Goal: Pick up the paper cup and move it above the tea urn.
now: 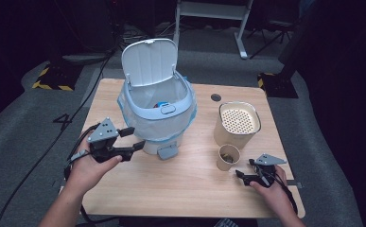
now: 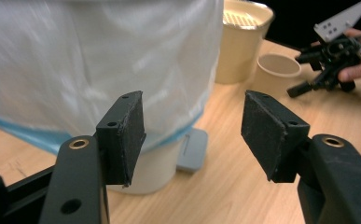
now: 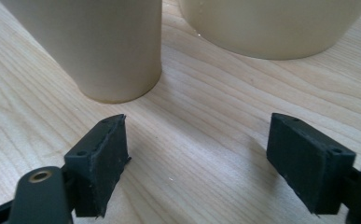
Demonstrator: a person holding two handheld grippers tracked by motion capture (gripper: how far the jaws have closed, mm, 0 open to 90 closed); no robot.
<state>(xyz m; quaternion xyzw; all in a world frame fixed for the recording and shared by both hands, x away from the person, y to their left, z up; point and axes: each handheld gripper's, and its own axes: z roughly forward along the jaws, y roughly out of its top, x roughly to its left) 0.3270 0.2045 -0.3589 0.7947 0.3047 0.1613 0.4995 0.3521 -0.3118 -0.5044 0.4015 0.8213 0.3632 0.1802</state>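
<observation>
The right gripper [image 1: 245,175] is sitting with its jaws apart and empty near the tabletop's [image 1: 185,189] right edge, facing the small paper cup [image 1: 228,157], while the left gripper [image 1: 134,138], jaws also apart and empty, is waiting beside the open-lidded trash bin [image 1: 157,111] near the far edge.
</observation>
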